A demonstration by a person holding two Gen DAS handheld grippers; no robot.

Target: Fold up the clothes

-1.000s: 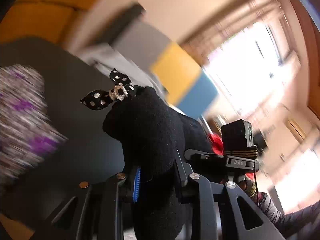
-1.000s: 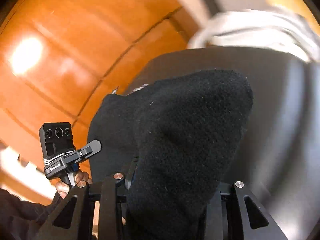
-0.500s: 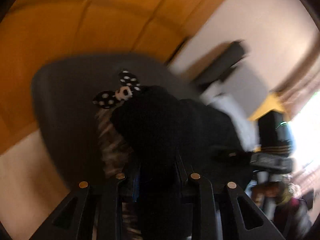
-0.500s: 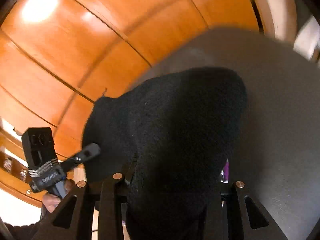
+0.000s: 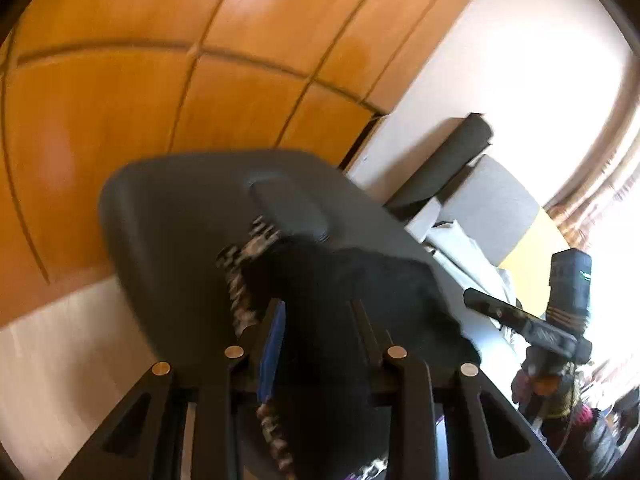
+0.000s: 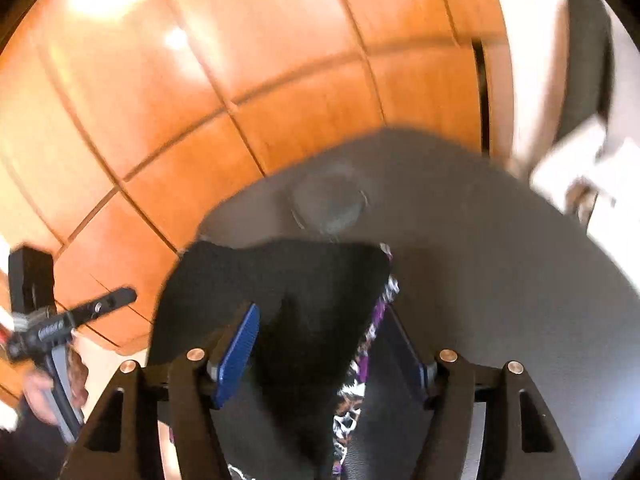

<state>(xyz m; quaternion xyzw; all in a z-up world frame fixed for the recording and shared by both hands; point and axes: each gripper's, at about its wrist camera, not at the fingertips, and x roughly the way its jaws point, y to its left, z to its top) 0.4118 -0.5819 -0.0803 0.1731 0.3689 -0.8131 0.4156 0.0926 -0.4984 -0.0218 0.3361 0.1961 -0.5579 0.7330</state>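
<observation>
A black knit garment (image 5: 360, 280) lies draped on the grey table (image 5: 168, 240), and a blurred spotted bow (image 5: 256, 244) sits at its far end. My left gripper (image 5: 316, 308) still has the black cloth filling the gap between its fingers while its jaws are opening. In the right wrist view the same garment (image 6: 280, 280) lies on the table (image 6: 500, 280) over a purple patterned cloth (image 6: 372, 320). My right gripper (image 6: 322, 308) is opening, its blue pads (image 6: 240, 348) standing clear of the cloth between them.
Orange wood panelling (image 5: 200, 80) rises behind the table. An oval recess (image 6: 328, 204) marks the tabletop just beyond the garment. A black cushion (image 5: 440, 160) and a grey seat with white linen (image 5: 452, 240) stand off the table's right side. A hand holds the other gripper (image 6: 60, 320).
Both cameras swung toward the wood panelling and the garment came down onto the grey table. The right jaws spread wide off the cloth. The left jaws widened a little.
</observation>
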